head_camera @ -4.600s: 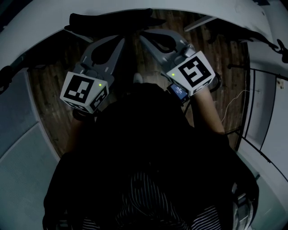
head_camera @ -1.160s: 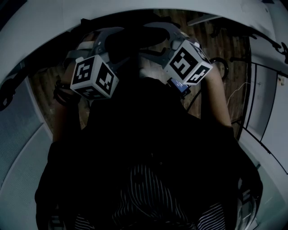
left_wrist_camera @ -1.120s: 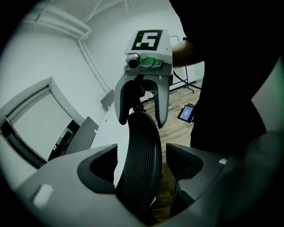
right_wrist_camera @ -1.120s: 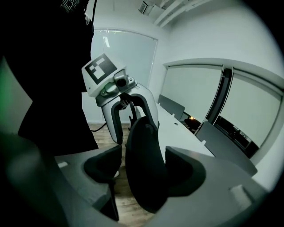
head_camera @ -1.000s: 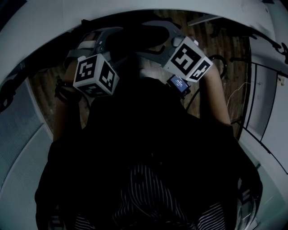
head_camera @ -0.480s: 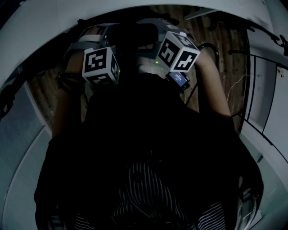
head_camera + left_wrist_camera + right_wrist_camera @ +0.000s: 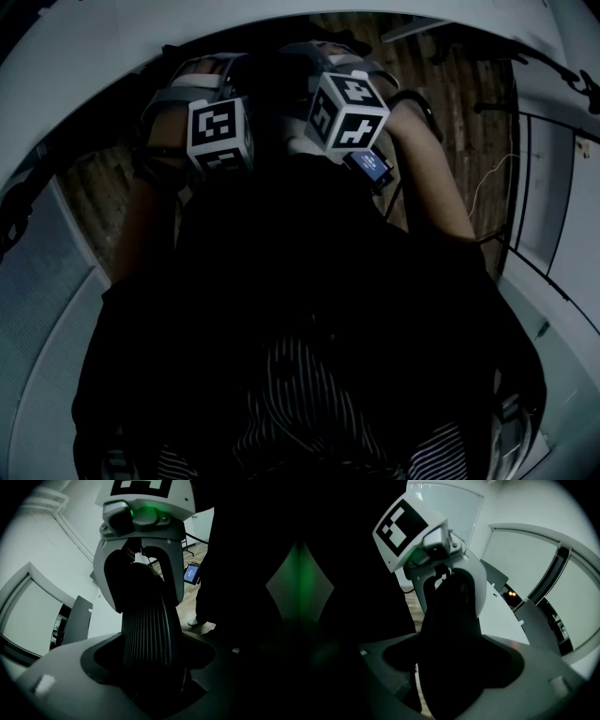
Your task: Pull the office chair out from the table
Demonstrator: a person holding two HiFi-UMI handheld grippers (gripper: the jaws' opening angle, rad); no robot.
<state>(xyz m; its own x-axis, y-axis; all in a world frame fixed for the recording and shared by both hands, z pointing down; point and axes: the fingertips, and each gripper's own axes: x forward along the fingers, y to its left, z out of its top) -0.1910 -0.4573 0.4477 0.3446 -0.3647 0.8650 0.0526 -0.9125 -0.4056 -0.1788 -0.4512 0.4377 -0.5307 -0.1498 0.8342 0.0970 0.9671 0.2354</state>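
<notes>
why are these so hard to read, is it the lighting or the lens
Both. Head view: dim, the person's dark top swallows the middle, and fisheye bows the white table edge. Left gripper view: black vignetted corners, yet the chair back mesh is sharp. Right gripper view: the chair back is a near silhouette against bright walls.

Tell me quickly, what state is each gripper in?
Left gripper: open, astride the chair back.
Right gripper: open, jaws just opened wider, chair back between them.

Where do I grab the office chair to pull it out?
Probably the top edge of its mesh backrest, coming down from above on your side. That ribbed edge is narrow enough to fit between open jaws, and it is the part nearest you.
</notes>
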